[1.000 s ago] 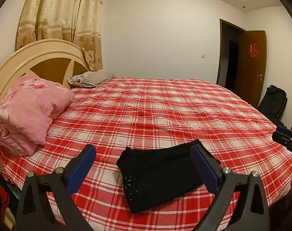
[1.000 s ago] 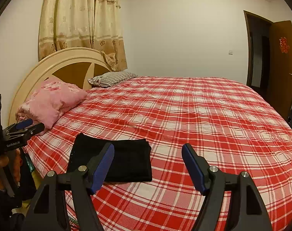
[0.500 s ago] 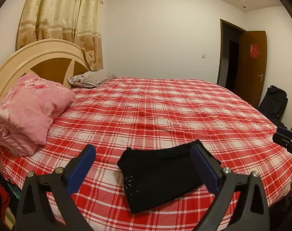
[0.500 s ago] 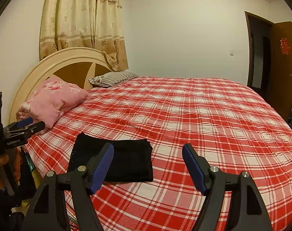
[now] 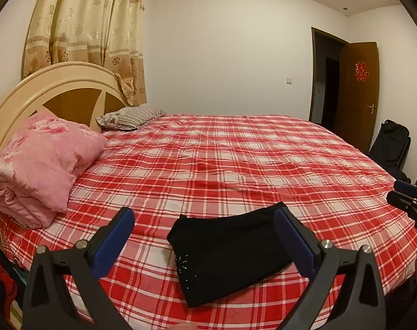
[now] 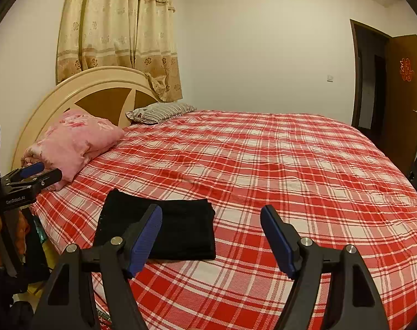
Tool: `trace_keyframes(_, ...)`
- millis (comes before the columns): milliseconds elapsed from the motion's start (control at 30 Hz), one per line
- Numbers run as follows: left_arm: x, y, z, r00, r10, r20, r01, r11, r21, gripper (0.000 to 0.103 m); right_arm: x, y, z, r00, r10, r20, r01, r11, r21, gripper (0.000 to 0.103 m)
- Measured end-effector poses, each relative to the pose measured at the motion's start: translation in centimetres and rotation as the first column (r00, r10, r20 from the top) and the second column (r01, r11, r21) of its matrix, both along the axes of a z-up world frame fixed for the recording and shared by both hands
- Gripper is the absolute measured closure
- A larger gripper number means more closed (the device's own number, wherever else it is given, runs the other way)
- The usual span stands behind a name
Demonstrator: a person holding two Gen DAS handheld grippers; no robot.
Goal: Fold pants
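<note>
Black pants (image 5: 227,250) lie folded into a compact rectangle near the front edge of the bed with its red plaid sheet (image 5: 236,159). They also show in the right wrist view (image 6: 178,225). My left gripper (image 5: 205,231) is open and empty, held back above the bed's edge with the pants seen between its fingers. My right gripper (image 6: 211,228) is open and empty, held above the bed to the right of the pants. Each gripper shows at the edge of the other's view: the right gripper (image 5: 409,198), the left gripper (image 6: 29,176).
A folded pink quilt (image 5: 40,162) and a striped pillow (image 5: 131,117) lie by the round headboard (image 5: 59,88) at left. A curtain (image 5: 92,30) hangs behind. A brown door (image 5: 357,93) and a black bag (image 5: 390,143) are at right.
</note>
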State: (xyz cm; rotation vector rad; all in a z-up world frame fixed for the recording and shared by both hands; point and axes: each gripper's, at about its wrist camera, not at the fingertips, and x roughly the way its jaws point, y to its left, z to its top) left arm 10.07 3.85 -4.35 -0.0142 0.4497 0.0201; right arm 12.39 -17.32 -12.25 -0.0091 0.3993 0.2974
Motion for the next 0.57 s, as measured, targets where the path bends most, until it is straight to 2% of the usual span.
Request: trace_keyframes(567,0.58,0.02,-0.86,1.000,0.013,-0.029,-0.013,1.000,-0.002,0.000,0.25,0.34,-0.36,1.000,0.006,-0.011,-0.006,1.000,-0.017,0.028)
